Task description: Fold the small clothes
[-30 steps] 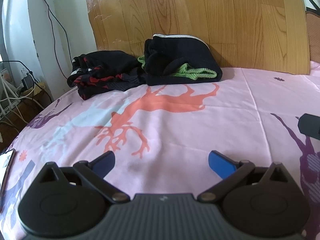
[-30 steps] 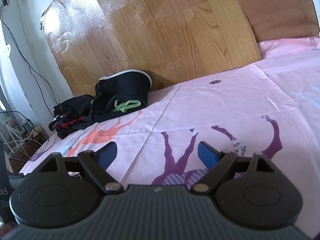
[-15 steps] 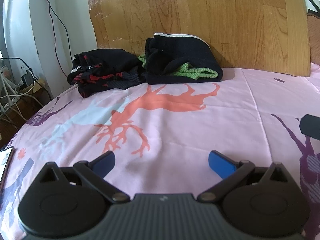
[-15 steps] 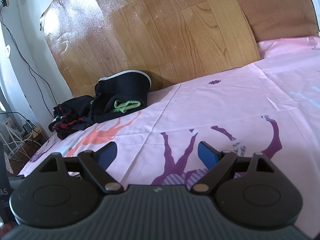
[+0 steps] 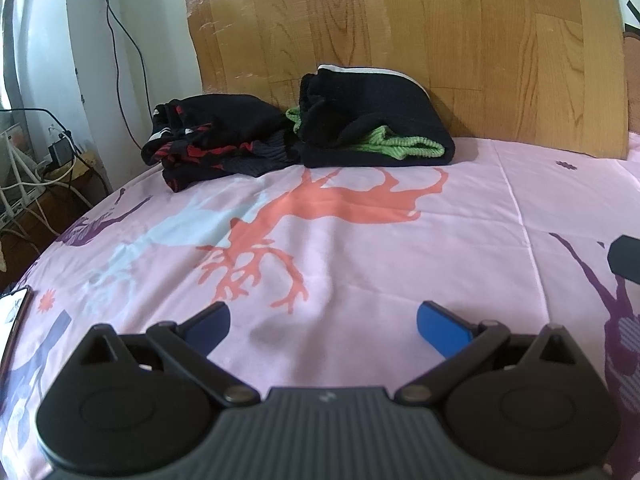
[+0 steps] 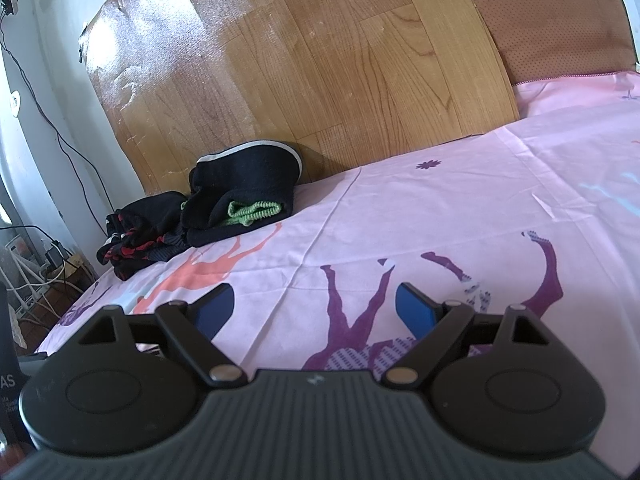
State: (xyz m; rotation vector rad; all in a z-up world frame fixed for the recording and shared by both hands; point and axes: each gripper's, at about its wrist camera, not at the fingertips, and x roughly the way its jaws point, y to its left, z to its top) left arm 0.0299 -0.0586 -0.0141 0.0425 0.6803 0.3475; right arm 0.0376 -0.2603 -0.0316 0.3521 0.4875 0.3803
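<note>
so both grippers empty: left gripper (image 5: pixel 322 320) and right gripper (image 6: pixel 314 306) hover low over the bed (image 5: pixel 400 248), jaws apart. folded black-green garment (image 5: pixel 372 124) and crumpled black-red garment (image 5: pixel 216 140) lie far left by the headboard (image 5: pixel 440 40). likely between folds; next, reach for the crumpled one.

The left gripper (image 5: pixel 322 326) hovers level with its blue fingers spread wide, holding nothing. The right gripper (image 6: pixel 314 310) is likewise spread and empty.

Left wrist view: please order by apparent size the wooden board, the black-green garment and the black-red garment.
1. wooden board
2. black-green garment
3. black-red garment, only slightly smaller, so this order is unsure.
</note>
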